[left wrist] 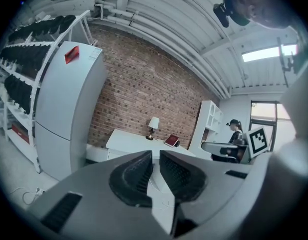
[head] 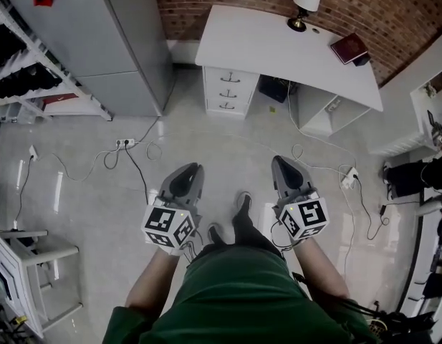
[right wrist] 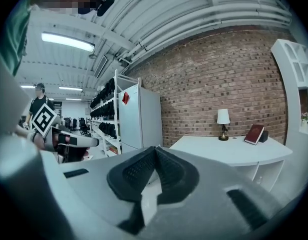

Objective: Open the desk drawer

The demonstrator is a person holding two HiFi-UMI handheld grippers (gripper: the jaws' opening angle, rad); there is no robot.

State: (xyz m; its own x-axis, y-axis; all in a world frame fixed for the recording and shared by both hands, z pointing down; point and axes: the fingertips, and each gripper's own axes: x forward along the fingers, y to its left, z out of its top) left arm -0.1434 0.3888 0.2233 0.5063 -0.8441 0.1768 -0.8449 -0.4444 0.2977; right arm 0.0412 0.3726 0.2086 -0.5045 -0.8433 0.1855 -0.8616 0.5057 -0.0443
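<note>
Head view: white desk (head: 278, 49), smooth curved top. 3-drawer stack (head: 226, 92) under its left end, dark bow handles, all shut. L claw (head: 192, 169) & R claw (head: 281, 162), grey w/ black ribbed pads, low over glossy floor (head: 84, 192), well apart from drawers.

L gripper view: jaws a slit apart, empty; desk far ahead.

R gripper view: tips pressed together, nothing pinched.

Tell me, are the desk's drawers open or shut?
Shut: the three drawers sit flush under the white desk, none pulled out.
</note>
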